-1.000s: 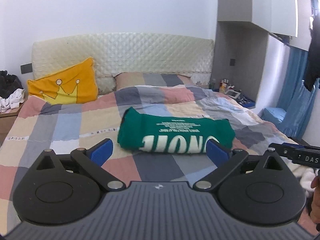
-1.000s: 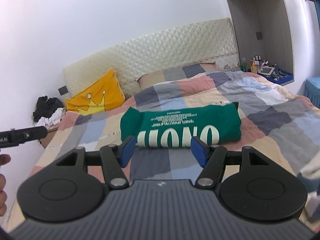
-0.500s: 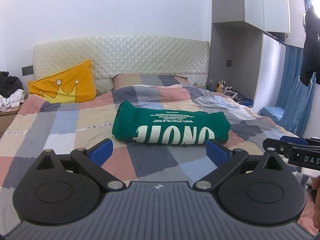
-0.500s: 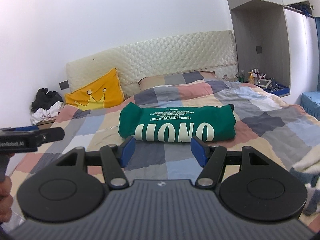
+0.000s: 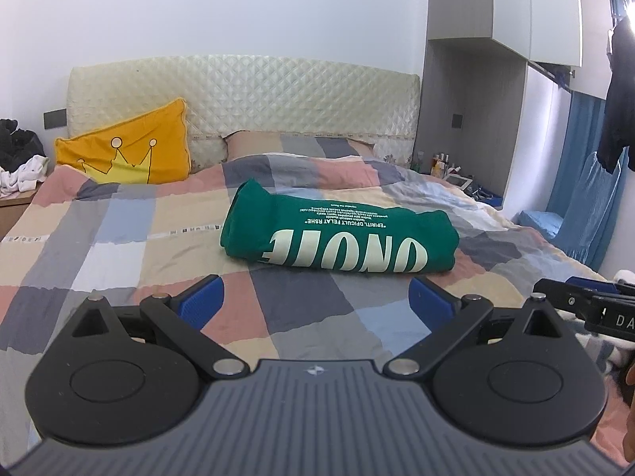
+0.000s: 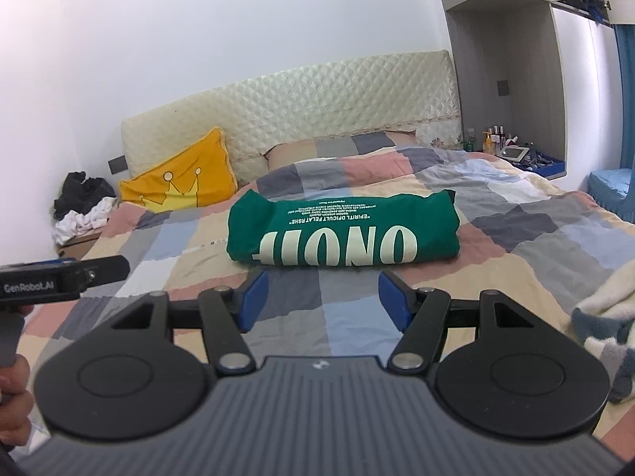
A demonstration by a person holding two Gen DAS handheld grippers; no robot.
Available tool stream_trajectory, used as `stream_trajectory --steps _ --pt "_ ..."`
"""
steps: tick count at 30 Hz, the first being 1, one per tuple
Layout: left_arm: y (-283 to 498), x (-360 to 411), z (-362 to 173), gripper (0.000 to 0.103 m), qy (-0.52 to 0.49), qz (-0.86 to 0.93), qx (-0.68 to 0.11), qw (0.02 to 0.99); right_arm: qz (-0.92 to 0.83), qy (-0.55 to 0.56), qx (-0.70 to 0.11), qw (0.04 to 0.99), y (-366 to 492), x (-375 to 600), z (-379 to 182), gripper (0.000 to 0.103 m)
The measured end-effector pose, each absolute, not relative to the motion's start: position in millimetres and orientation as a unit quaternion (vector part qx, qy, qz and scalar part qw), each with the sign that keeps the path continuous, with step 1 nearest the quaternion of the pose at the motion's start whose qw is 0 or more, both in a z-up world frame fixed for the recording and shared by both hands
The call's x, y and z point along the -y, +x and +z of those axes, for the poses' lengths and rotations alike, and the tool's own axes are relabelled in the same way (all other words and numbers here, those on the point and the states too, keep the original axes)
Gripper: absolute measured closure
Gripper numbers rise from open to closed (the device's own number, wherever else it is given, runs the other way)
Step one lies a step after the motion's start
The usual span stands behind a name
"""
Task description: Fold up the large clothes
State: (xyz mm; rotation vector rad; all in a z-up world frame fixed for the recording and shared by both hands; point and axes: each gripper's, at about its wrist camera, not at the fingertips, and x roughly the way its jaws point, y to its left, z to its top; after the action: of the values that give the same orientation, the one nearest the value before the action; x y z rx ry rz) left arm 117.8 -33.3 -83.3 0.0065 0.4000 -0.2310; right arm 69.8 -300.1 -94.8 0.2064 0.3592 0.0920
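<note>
A green garment (image 5: 337, 234) with large cream lettering lies folded into a thick rectangle on the checked bedspread (image 5: 119, 246); in the right wrist view the green garment (image 6: 343, 232) sits straight ahead. My left gripper (image 5: 315, 301) hangs open in front of it, nothing between its blue pads (image 5: 200, 302). My right gripper (image 6: 322, 297) is open too, narrower, with empty space between its pads, just short of the garment's near edge. Each view catches the other gripper's body at its side, held by a hand.
A yellow crown cushion (image 5: 127, 154) leans on the quilted headboard (image 5: 246, 95). Loose clothes (image 6: 83, 206) pile on a left bedside stand. Bottles and a tablet (image 6: 512, 146) sit in the right niche. A cream and dark knitted item (image 6: 607, 317) lies on the bed's right side.
Both grippers have sunk lower toward the bed, so the garment now appears higher and flatter in view. Jaw openings look unchanged and the garment has not moved.
</note>
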Motion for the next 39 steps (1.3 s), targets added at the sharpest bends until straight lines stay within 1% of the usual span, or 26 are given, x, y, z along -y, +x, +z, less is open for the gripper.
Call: stream_trajectory --steps 16,27,39 --pt "111.0 22.4 -81.3 0.002 -0.01 -0.119 -0.186 0.975 0.044 0.087 -0.174 0.98 61.2 291.0 -89.3 0.038" --pt "110.8 25.3 -84.0 0.002 0.0 -0.12 -0.191 0.974 0.043 0.075 -0.169 0.982 55.4 289.5 -85.1 0.038" --pt "99.0 22.4 -72.8 0.002 0.005 -0.12 -0.187 0.975 0.048 0.071 -0.173 0.981 50.7 284.1 -81.4 0.038"
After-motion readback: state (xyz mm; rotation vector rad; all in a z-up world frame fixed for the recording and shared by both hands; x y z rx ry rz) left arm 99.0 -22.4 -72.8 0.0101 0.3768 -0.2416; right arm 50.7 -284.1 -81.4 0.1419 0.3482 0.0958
